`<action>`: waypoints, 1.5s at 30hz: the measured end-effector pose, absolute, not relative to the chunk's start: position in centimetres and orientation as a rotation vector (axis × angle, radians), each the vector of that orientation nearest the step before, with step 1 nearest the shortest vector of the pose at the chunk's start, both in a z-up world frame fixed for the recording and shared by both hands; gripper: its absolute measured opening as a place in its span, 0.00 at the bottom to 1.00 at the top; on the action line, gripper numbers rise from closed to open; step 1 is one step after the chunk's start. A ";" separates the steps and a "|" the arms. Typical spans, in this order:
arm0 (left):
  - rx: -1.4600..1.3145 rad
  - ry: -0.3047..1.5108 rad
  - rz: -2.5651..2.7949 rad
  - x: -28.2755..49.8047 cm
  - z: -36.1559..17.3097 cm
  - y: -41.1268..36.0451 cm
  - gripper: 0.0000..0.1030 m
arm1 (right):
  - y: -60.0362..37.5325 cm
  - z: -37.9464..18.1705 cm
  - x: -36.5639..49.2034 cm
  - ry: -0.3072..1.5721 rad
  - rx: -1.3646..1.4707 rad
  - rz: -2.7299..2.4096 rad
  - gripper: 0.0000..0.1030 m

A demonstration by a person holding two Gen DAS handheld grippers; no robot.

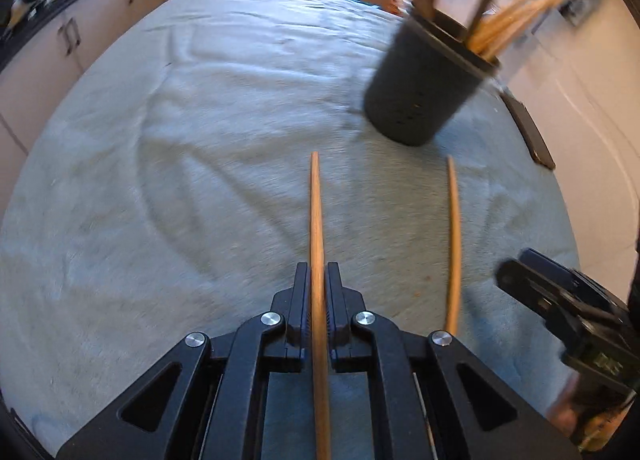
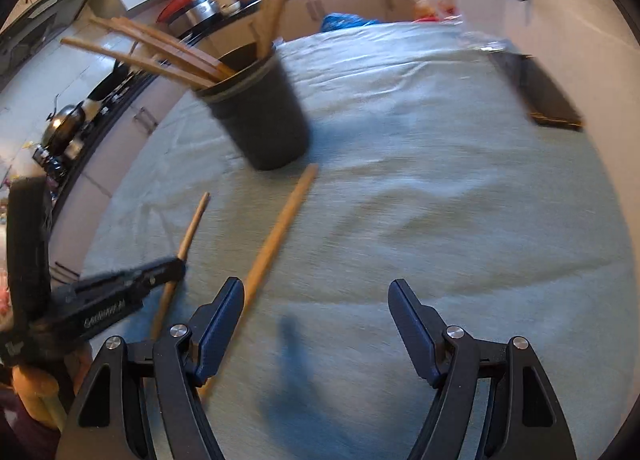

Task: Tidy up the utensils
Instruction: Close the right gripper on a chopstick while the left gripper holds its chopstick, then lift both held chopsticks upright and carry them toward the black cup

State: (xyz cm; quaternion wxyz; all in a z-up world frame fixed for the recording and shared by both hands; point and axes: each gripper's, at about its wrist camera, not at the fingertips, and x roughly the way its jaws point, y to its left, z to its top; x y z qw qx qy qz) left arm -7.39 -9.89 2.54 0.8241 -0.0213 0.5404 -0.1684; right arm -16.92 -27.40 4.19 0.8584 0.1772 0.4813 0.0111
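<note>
Chopstick (image 1: 316,220) sits clenched in our left tongs (image 1: 318,296), ready for the holder (image 1: 424,88); our right tongs (image 2: 316,324) gape released beside the other stick (image 2: 276,236)

The desk (image 1: 180,180), under a pale blue cloth, lies bare across its whole left and middle. The dark cup (image 1: 424,88) stands toward the far right, and sticks (image 1: 516,16) fan out of its mouth, crowding the room above it. A dark flat object (image 2: 540,96) lies at the far right edge. One loose stick (image 2: 276,232) lies on the cloth just short of the cup, touching the inner side of the right gripper's (image 2: 316,324) left jaw; the gap between those wide jaws holds only cloth.
</note>
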 end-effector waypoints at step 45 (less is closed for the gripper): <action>-0.126 1.096 -0.417 -4.3 4.7 -8.2 0.05 | -27.7 5.0 -12.3 1.117 0.207 -0.131 0.07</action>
